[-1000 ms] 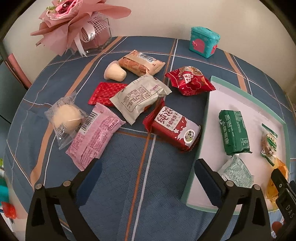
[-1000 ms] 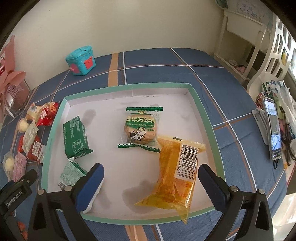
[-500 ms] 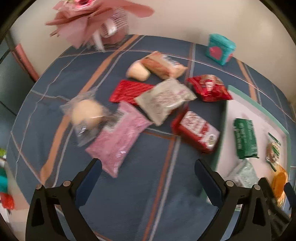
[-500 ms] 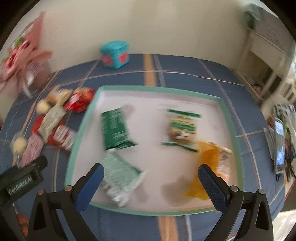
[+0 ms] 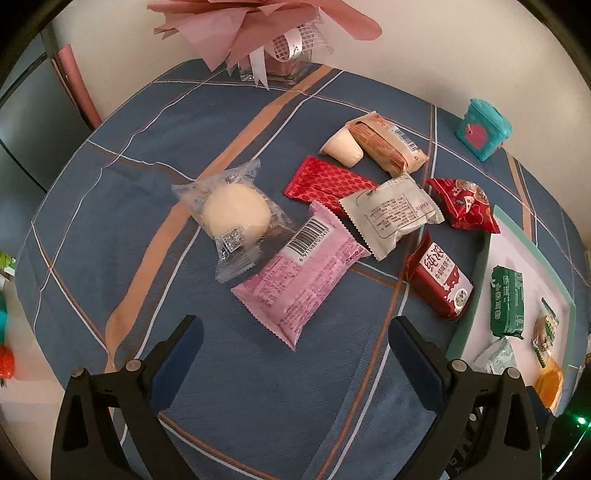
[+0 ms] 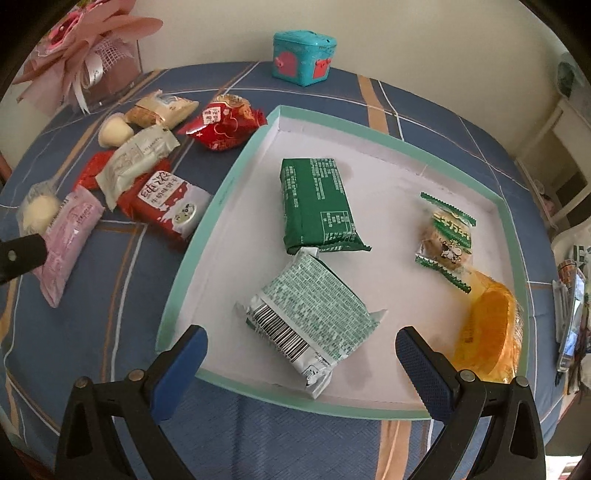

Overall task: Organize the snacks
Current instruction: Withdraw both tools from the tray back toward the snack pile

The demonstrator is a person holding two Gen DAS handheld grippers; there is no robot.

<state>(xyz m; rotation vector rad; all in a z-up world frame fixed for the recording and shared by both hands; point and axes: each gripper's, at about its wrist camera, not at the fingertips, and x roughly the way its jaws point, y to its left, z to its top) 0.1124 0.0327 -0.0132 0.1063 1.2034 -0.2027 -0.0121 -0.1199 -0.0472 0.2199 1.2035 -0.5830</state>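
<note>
Worktop (image 5: 110, 206) under a blue plaid cloth, seen from both wrist cameras. Largest item on it: a shallow green-rimmed tray (image 6: 221, 184) with a white floor, on the right side.

Inside the tray, four snacks: a dark green packet (image 6: 317, 205) toward the far left, a pale green-and-white packet (image 6: 310, 321) with its barcode up just in front of it and touching its end, a small green-trimmed biscuit wrapper (image 6: 447, 240) to the right, and an orange packet (image 6: 487, 328) against the near right rim.

Outside the tray, on the cloth to its left, eight snacks in a loose cluster: a pink packet (image 5: 303, 280), a clear-wrapped pale round cake (image 5: 236, 214) overlapping its corner, a white-grey packet (image 5: 391, 214) lying over a flat red packet (image 5: 328, 181), a red milk-biscuit packet (image 5: 439, 280) nearest the tray wall, a red crinkled bag (image 5: 465, 203), a tan wrapped cake (image 5: 388, 144), and a small cream jelly cup (image 5: 343, 147) touching it.

Not part of the job, by appearance: a pink gift bouquet (image 5: 266, 29) and a teal tin (image 5: 484, 129) at the back edge.

Left gripper (image 5: 291, 350) hovers over the cloth just short of the pink packet, fingers spread wide, nothing between them. Right gripper (image 6: 299, 358) hangs over the tray's near rim, fingers likewise wide and empty.

Judgement: roughly a third done; four in, eight left. Pink packet looks the likeliest next pick.
</note>
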